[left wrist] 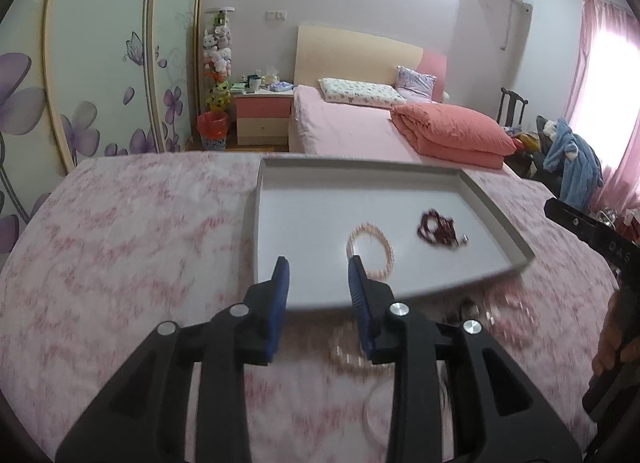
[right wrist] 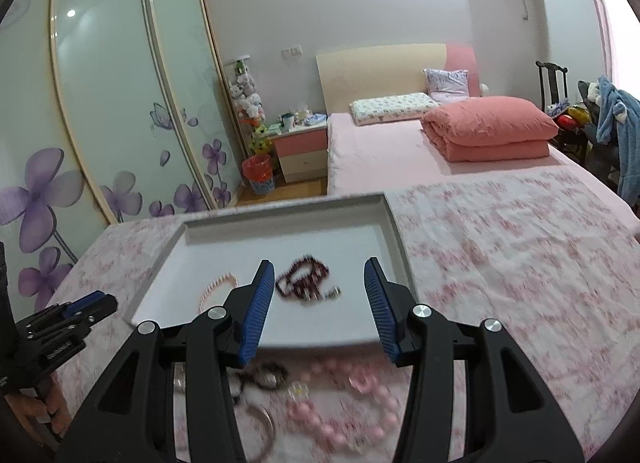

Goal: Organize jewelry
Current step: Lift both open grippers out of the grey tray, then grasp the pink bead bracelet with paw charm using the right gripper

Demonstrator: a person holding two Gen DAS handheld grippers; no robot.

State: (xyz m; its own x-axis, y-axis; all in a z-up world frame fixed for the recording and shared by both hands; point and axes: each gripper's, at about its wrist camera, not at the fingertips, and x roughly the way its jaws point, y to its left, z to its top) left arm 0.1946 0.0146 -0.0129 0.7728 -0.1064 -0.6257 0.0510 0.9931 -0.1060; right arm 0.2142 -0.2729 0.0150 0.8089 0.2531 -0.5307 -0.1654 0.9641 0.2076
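Grey tray (left wrist: 256,223), dark red beads (left wrist: 438,228), pink floral cloth (left wrist: 140,231).

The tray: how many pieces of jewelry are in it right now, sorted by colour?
Pale pearl bracelet: 1
Dark red bead string: 1
Total in the tray: 2
More pieces lie blurred on the cloth in front, not counted.

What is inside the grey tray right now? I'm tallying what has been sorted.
The grey tray holds a pale bead bracelet and a dark red bead strand, lying apart. The left hand-held gripper covers some of the tray's near floor.
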